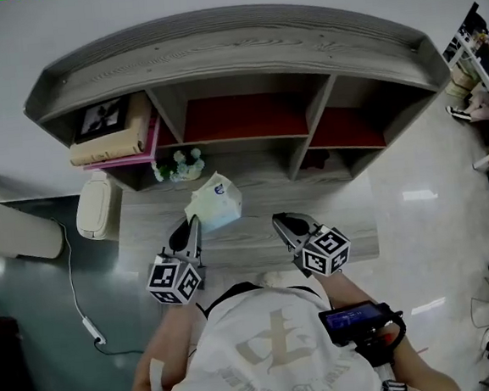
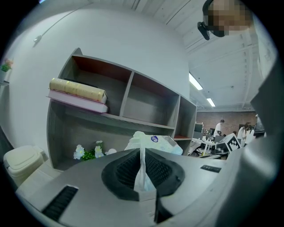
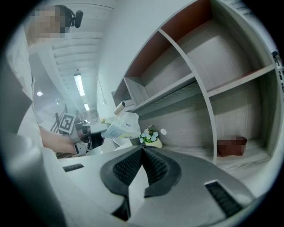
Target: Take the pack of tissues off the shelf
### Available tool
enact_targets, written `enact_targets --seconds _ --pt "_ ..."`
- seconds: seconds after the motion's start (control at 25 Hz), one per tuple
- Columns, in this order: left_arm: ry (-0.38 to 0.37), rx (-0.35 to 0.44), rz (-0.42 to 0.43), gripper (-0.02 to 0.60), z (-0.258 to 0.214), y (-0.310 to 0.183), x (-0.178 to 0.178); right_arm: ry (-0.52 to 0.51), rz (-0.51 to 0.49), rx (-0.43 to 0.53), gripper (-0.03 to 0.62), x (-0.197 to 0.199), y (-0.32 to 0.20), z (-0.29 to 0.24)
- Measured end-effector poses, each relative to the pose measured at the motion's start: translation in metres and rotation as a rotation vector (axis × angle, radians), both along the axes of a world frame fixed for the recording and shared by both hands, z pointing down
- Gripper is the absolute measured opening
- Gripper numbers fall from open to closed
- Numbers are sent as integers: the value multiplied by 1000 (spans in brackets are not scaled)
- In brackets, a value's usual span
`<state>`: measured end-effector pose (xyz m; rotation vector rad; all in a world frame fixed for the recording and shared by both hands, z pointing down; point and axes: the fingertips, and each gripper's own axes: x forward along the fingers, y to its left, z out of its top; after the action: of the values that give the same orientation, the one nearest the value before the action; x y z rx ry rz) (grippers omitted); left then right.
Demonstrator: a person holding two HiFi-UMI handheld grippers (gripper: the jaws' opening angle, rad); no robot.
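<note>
Shirt (image 1: 275, 349) cloth with a pale emblem fills the bottom of the head view; the emblem is a symbol, not words that can be read. Just ahead, the left claw (image 1: 188, 228) points at the shelf (image 1: 232, 53) with the pack (image 1: 215, 203) at its tip, out in front of the compartments and over the shelf's bottom board. The right claw (image 1: 288, 225) sits to the pack's right, near but apart, so the left one is nearer and has it. Books (image 1: 112, 144) lie in the top-left compartment, and flowers (image 1: 179, 165) stand in the one under them, behind the pack

Left gripper view: the left claw (image 2: 142, 153) is pinched almost shut on a thin flap of the wrapper. The pack (image 2: 155, 142) hangs just past the tips, slightly right, and its long axis seems to lie across the jaws. A round blue label (image 2: 154, 138) sits on top, its print too small to read. The pack looks clear of the shelf, so the coming move is likely just to draw it back toward the body

Right gripper view: the right claw (image 3: 142, 150) has its jaws together on nothing. The pack (image 3: 120, 125) shows up and to its left, lifted, with the flowers (image 3: 150, 136) just beside it
</note>
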<state>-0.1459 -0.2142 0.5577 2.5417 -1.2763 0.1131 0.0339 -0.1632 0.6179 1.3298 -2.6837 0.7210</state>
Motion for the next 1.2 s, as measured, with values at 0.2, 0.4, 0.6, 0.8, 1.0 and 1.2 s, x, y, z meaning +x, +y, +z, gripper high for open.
enact_targets --seconds 0.2,0.4,0.6,0.8,1.0,1.2 --pt "-20 -22 -10 29 15 9 -9 -5 -16 9 5 -5 -6 -2" --pt "-27 -68 -1 29 35 26 -7 -3 -27 10 5 -6 -1 -2" --pt "-32 -104 18 29 48 44 3 8 -45 16 5 -7 5 -2" --pt "-45 -120 44 29 57 52 10 8 -49 18 3 -10 5 -1" --pt "-42 -123 50 29 57 53 15 12 -52 23 3 -7 4 -4" --pt "-41 -117 46 29 56 46 14 21 -56 32 3 -6 -4 -7"
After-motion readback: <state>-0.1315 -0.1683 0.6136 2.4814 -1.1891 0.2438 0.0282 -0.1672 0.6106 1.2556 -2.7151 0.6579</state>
